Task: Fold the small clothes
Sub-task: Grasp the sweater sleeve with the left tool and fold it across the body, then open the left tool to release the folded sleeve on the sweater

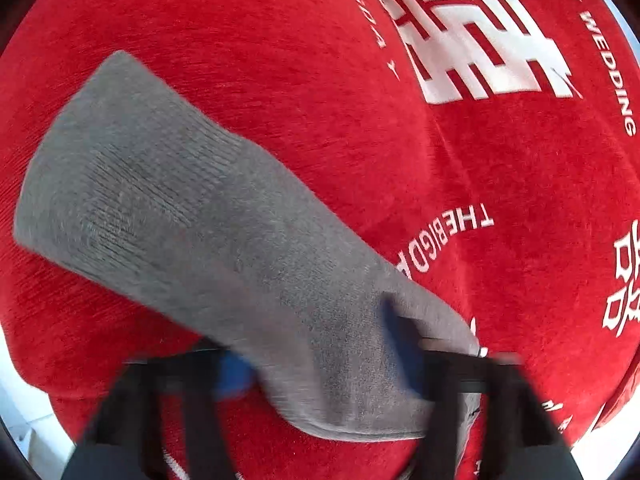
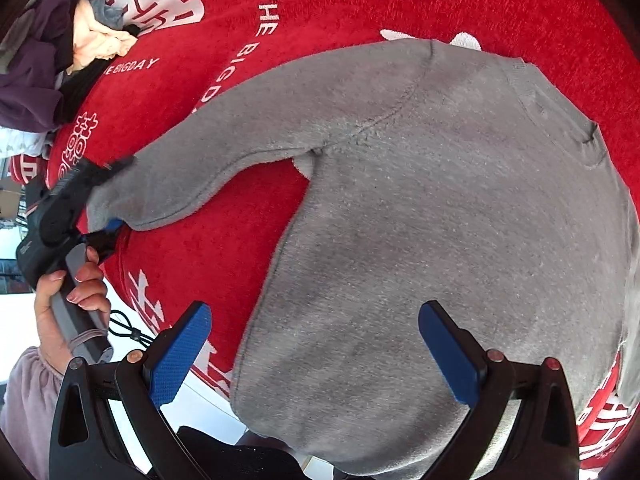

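Note:
A small grey sweater point(image 2: 440, 200) lies spread flat on a red cloth point(image 2: 192, 248) printed with white lettering. One grey sleeve point(image 1: 180, 200) stretches away from the body across the cloth. My left gripper point(image 1: 316, 356) is shut on the cuff end of that sleeve, which passes between its blue pads; the right wrist view shows this gripper point(image 2: 114, 196) at the far left holding the cuff. My right gripper point(image 2: 316, 354) hangs open over the sweater's lower edge, its blue pads point(image 2: 180, 352) wide apart and nothing pressed between them.
A heap of other clothes point(image 2: 60, 60), purple, cream and dark, sits at the far corner of the red cloth point(image 1: 320, 100). A person's hand point(image 2: 68, 296) holds the left gripper's handle. The cloth's edge and a white floor point(image 2: 24, 312) show at lower left.

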